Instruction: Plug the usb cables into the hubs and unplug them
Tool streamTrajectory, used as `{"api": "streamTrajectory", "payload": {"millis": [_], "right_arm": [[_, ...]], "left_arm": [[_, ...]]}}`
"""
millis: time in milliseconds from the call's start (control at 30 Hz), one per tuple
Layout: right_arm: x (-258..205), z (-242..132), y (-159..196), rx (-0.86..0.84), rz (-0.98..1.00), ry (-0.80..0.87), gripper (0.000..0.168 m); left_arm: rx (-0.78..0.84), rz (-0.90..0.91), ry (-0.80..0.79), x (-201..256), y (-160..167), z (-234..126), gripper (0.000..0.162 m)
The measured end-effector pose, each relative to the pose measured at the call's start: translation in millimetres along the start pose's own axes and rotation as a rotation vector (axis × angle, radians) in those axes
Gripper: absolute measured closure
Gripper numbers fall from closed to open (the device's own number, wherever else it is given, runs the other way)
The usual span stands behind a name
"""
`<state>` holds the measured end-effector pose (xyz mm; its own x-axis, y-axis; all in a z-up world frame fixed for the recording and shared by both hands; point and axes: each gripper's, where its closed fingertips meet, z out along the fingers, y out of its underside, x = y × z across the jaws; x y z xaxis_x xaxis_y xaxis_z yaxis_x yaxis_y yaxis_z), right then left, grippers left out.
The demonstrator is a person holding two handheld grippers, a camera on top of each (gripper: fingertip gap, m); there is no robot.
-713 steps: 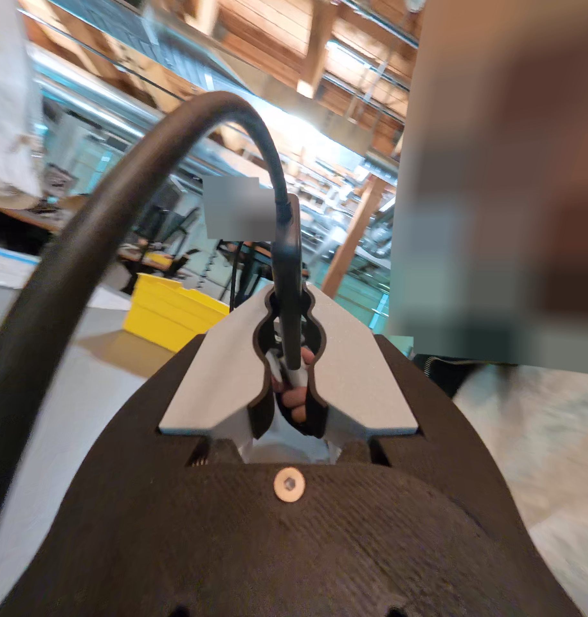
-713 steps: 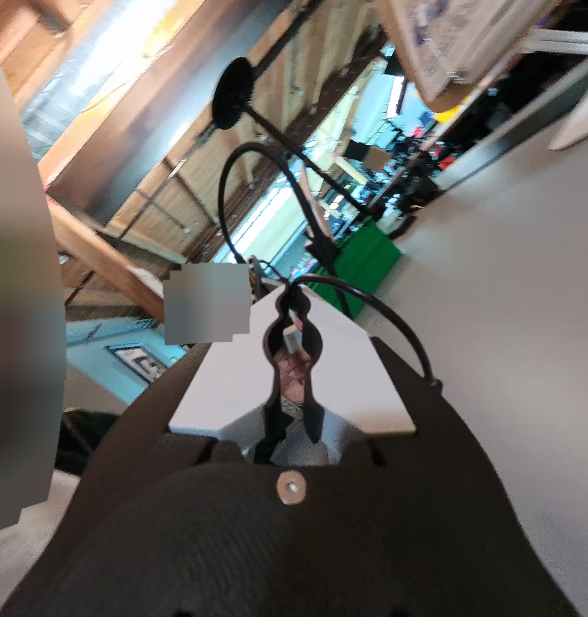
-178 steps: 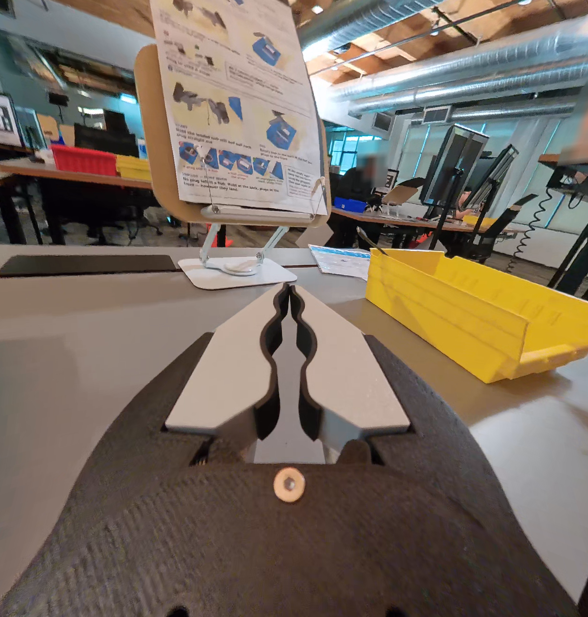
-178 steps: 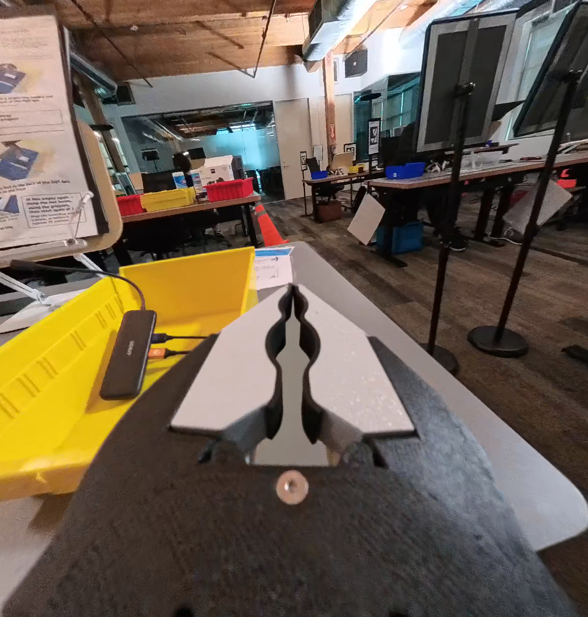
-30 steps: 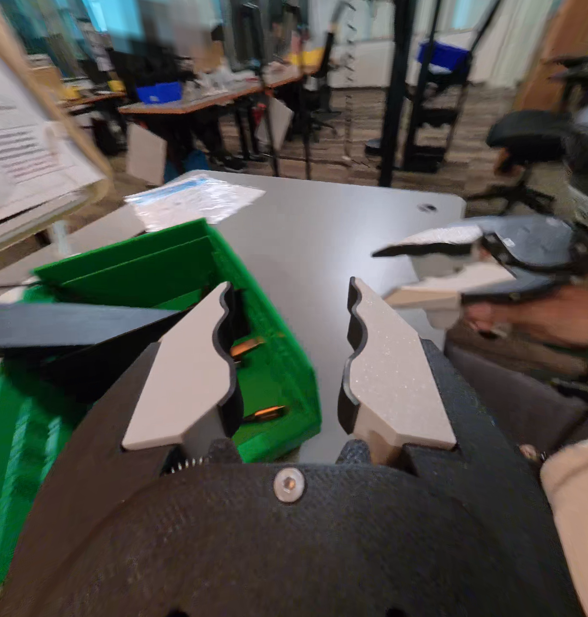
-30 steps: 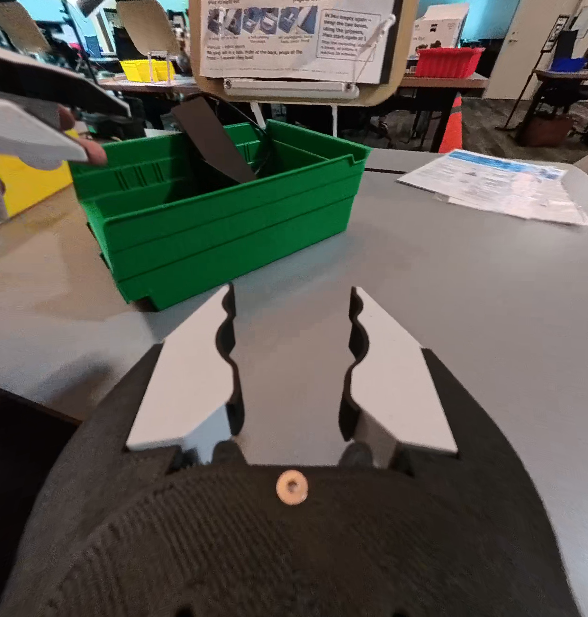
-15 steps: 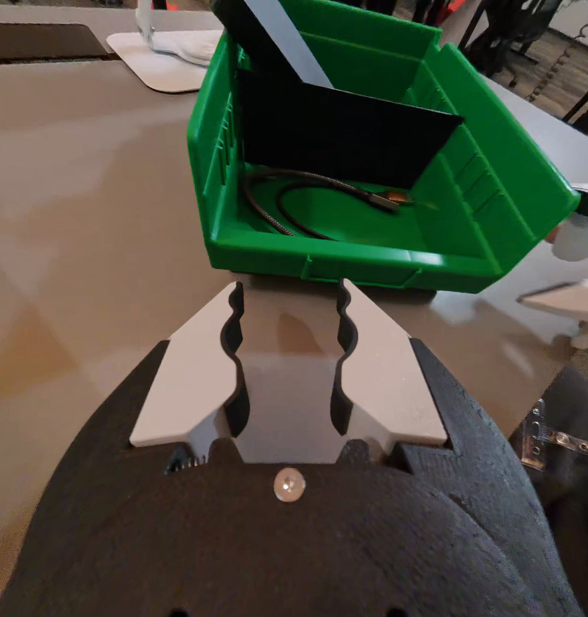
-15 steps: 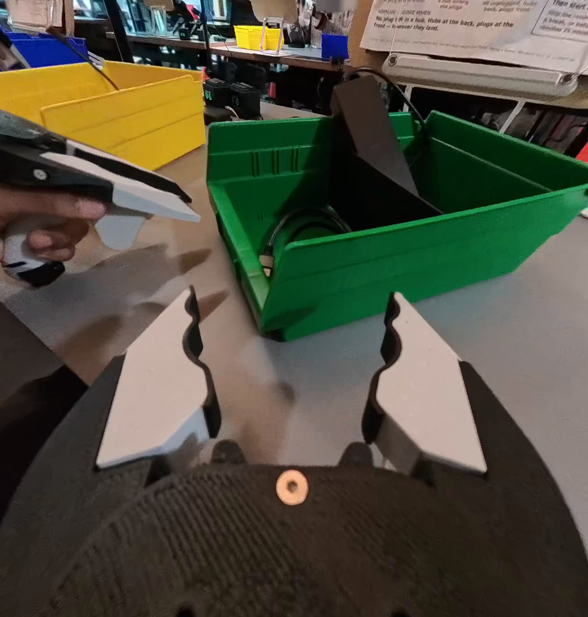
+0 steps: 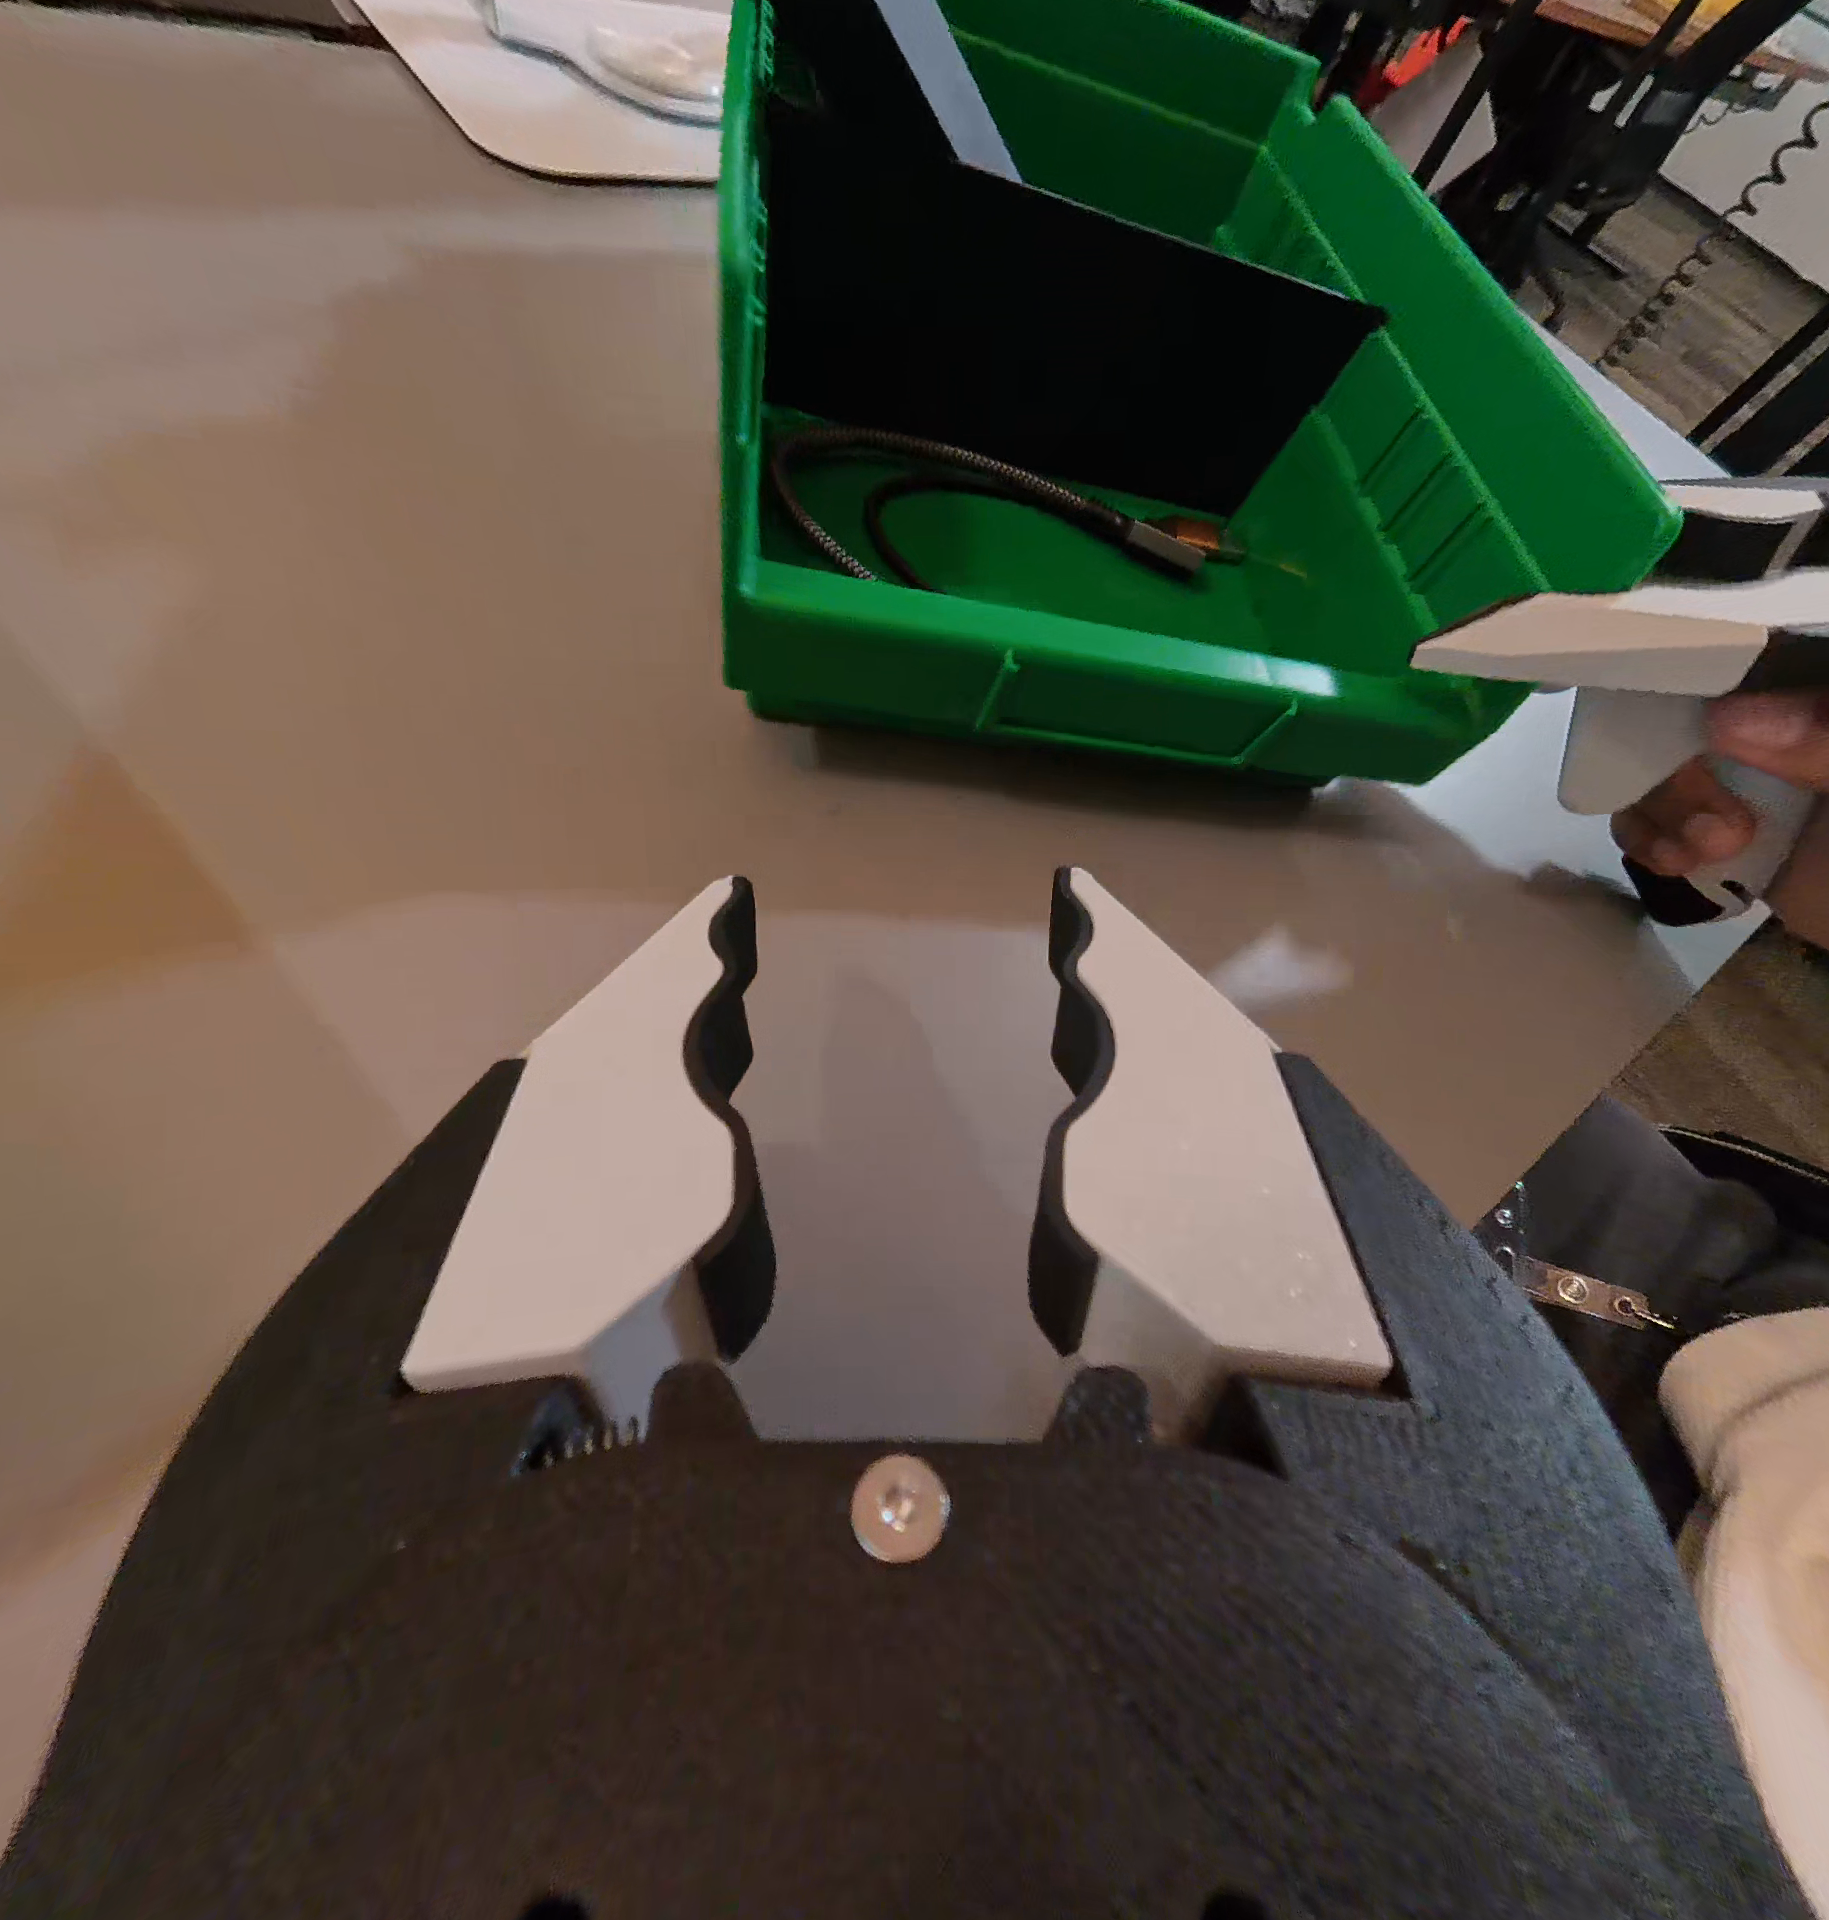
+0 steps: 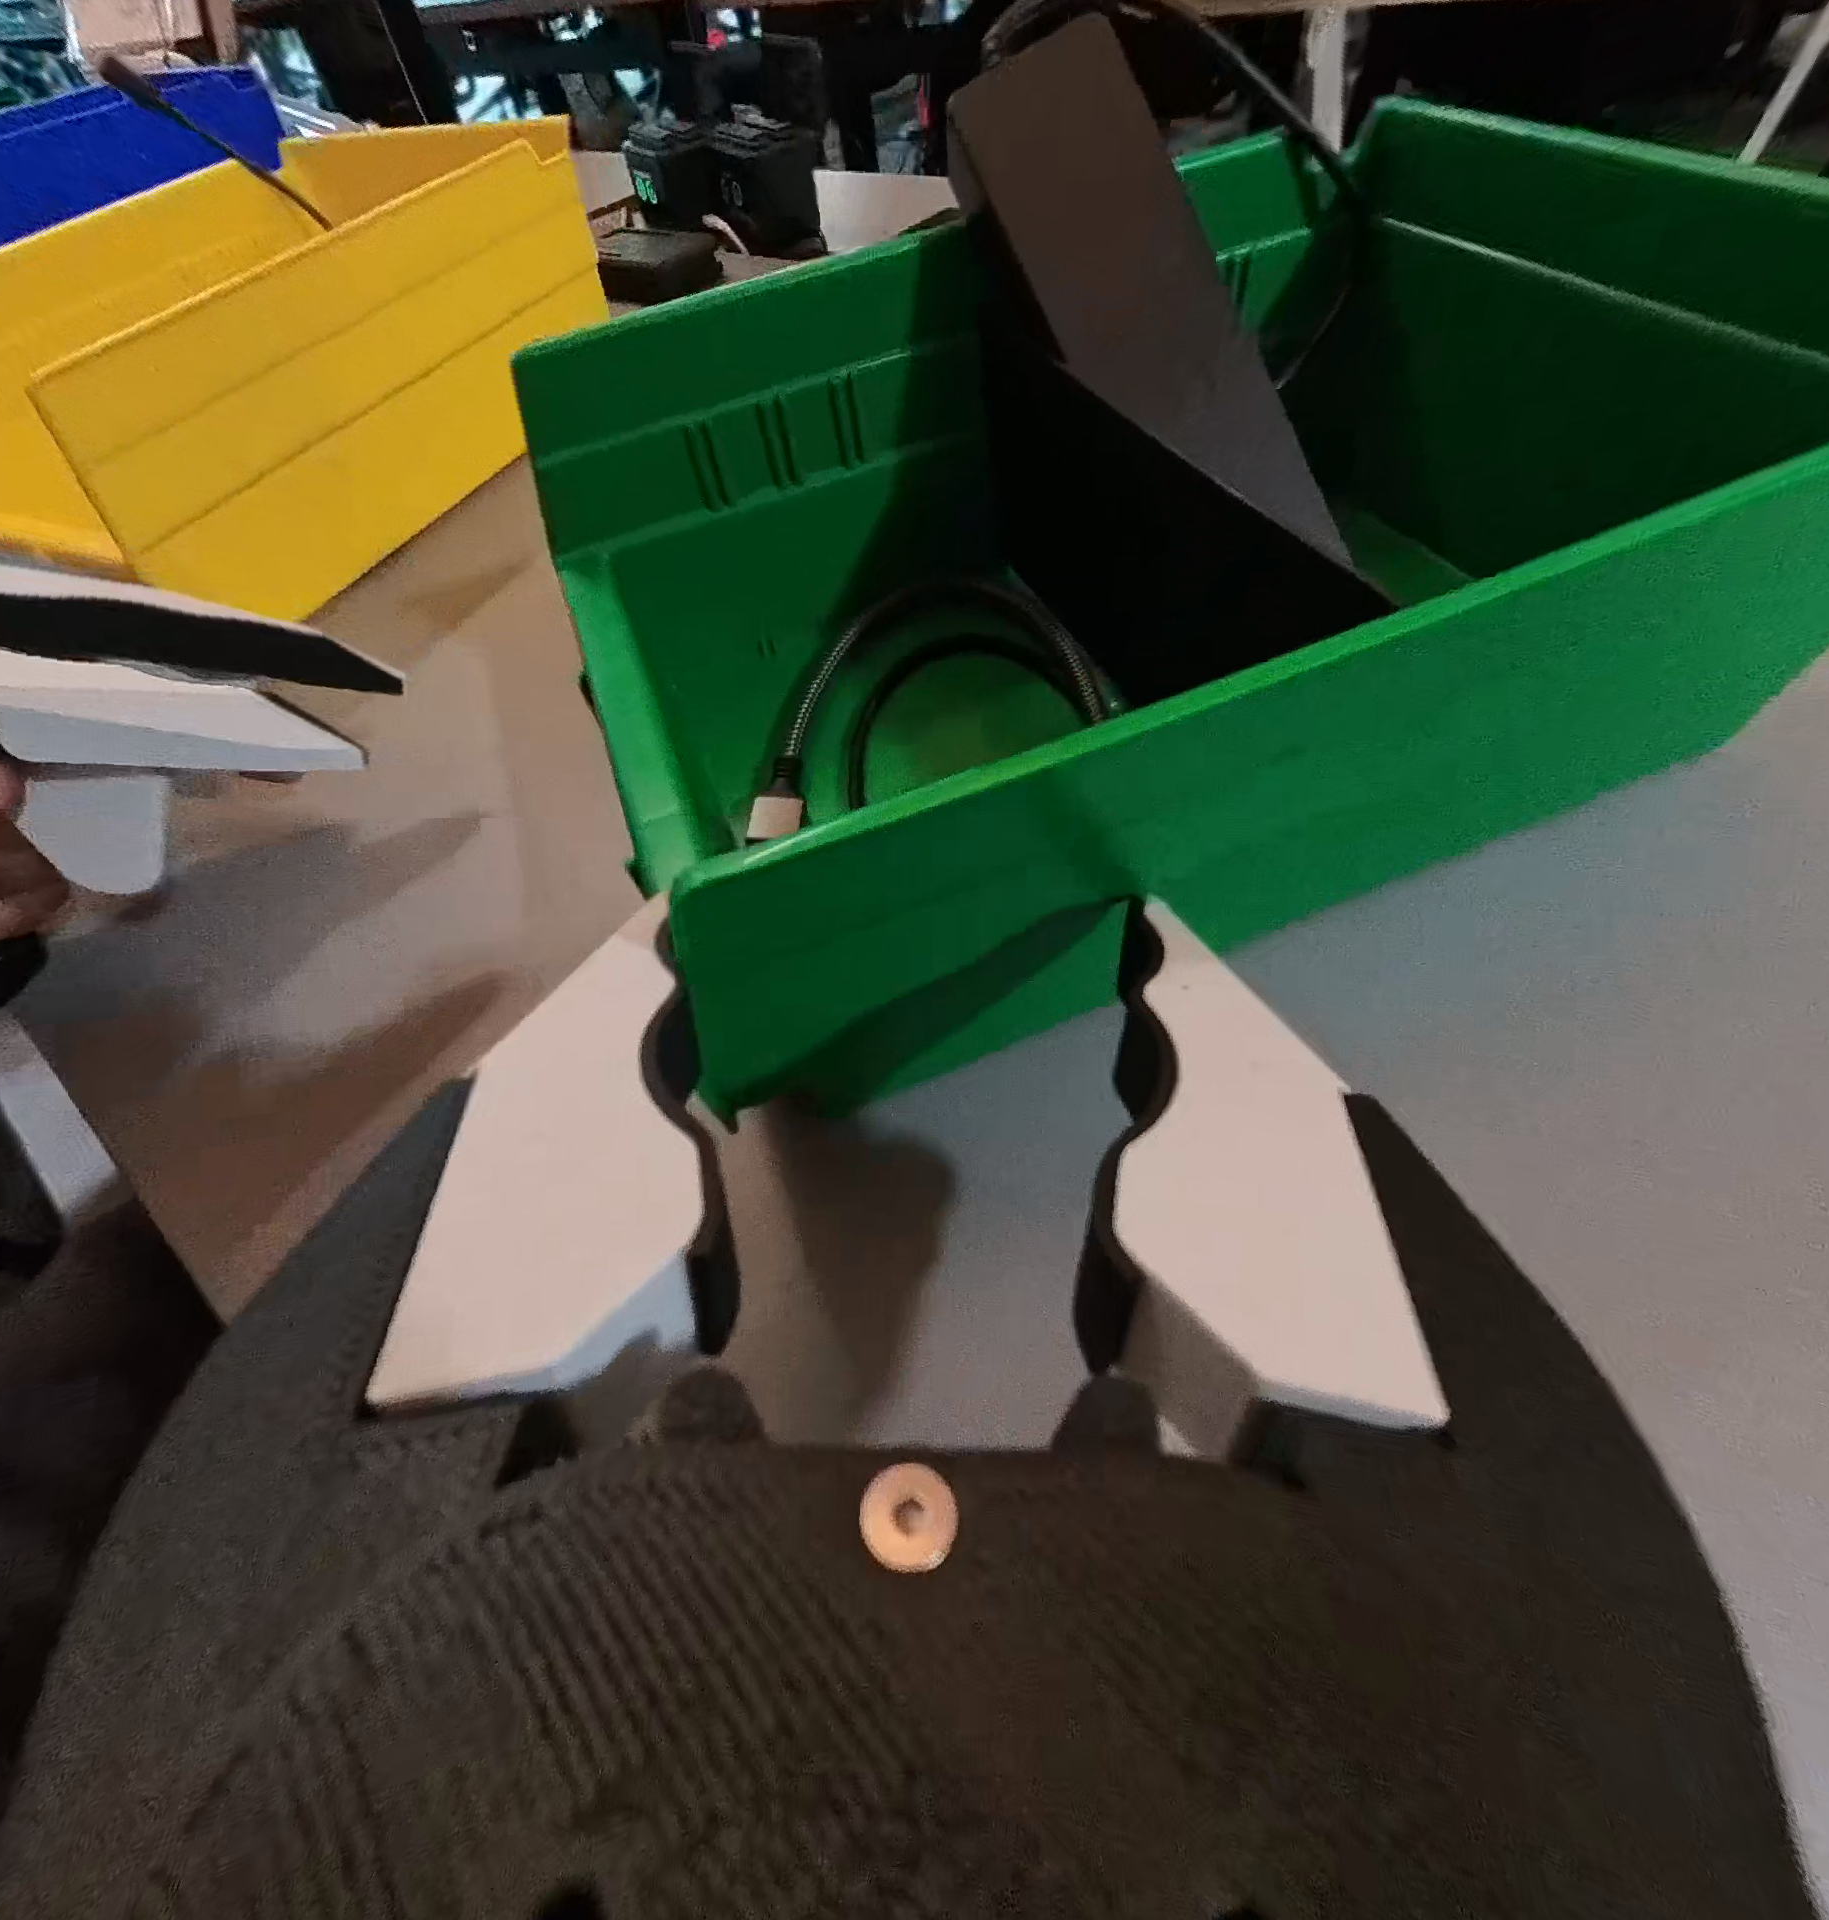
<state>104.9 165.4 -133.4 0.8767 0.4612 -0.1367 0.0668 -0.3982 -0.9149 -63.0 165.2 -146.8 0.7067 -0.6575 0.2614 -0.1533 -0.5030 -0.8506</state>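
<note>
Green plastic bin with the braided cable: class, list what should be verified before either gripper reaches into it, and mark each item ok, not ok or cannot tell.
1. Left gripper open and empty: ok.
2. Right gripper open and empty: ok.
3. Braided grey USB cable lies loose on the floor of the green plastic bin, metal plug exposed: ok.
4. A USB hub in view to plug into: cannot tell; none shows behind the black divider panel.
5. Path into the front compartment free: ok for the left gripper; the right gripper's fingertips sit at the bin's corner wall, so not ok.
</note>
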Motion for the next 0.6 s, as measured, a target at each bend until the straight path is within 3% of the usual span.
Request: {"api": "streamTrajectory", "payload": {"millis": [233, 433, 600], "right_arm": [[70, -27, 0, 0.0, 0.236, -0.012, 0.135], [141, -75, 8, 0.04, 0.305, 0.142, 0.157], [185, -132, 24, 0.095, 0.368, 0.25, 0.162]], "left_arm": [[-0.023, -0.054, 0.037, -4, 2, 2, 0.112], [-0.02, -0.035, 0.047, -6, -9, 18, 0.117], [-0.036, 0.001, 0.1, 8, -21, 48, 0.12]]}}
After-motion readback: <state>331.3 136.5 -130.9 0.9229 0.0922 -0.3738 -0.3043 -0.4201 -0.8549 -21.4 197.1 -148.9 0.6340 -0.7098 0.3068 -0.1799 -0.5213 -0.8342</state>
